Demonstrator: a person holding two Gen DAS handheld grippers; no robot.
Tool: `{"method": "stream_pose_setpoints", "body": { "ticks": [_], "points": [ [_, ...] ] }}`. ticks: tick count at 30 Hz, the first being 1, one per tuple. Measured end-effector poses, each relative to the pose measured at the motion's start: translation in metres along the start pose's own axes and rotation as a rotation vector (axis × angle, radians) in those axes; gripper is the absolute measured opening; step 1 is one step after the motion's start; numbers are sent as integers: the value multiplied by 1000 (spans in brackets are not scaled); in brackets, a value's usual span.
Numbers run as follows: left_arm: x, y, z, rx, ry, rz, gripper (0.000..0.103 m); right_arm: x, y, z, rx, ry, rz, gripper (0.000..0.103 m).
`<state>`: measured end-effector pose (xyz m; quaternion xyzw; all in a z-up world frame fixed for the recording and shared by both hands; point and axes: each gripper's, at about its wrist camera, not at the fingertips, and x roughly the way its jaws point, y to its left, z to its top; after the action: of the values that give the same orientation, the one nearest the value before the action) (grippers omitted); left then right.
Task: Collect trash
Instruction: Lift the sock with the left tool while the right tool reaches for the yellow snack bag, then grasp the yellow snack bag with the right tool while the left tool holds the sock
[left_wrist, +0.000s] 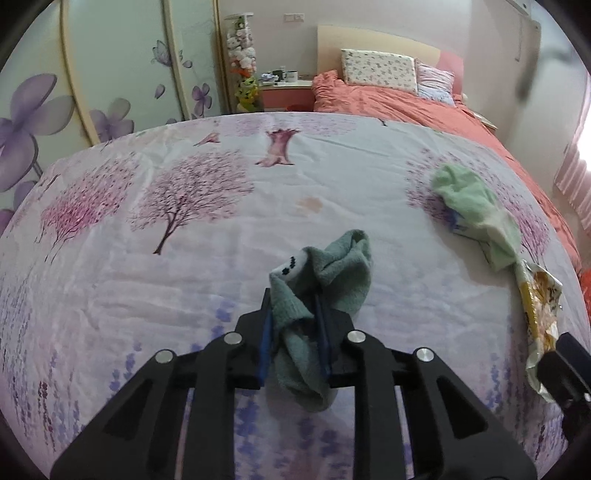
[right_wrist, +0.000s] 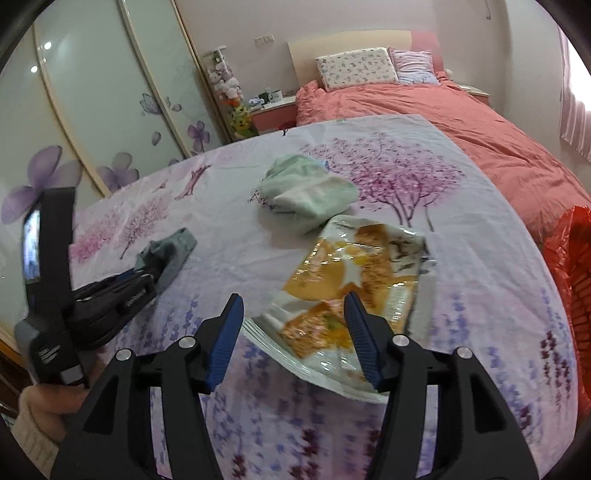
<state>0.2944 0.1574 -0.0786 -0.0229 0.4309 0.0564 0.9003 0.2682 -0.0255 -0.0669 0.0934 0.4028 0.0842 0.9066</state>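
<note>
From the left wrist view, the left gripper (left_wrist: 293, 314) is clamped on a teal sock (left_wrist: 325, 280) just over the floral sheet (left_wrist: 147, 277); a pale green sock (left_wrist: 476, 206) lies well apart.

From the right wrist view, the right gripper (right_wrist: 291, 328) stands spread, its 2 fingers straddling the snack wrapper (right_wrist: 354, 273), contact uncertain. Recommendation: close squarely on the wrapper's near edge, clear of the sheet.
</note>
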Motion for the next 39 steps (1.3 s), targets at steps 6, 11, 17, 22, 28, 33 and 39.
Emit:
{"method": "stream_pose_setpoints", "body": {
  "ticks": [6,11,17,22,28,33,39],
  "points": [
    [1,6,0,-16,2,-22,25,5,-2,-1,-37,12,-118,57],
    [1,6,-1,-22,3,-33,25,-7,-27,-3,-11,-5,-149,56],
    [1,6,-1,-23,3,-33,25,3,-46,-1,47,22,-144,51],
    [1,6,-1,-24,3,-35,25,13,-40,3,17,41,-155,51],
    [1,6,-1,-24,3,-35,25,19,-35,1,-44,45,-207,47],
    [1,5,-2,-27,2,-39,26,15,-42,0,-19,36,-174,24],
    [1,0,-1,-13,2,-68,36,12,-51,1,24,31,-129,24]
  ]
}}
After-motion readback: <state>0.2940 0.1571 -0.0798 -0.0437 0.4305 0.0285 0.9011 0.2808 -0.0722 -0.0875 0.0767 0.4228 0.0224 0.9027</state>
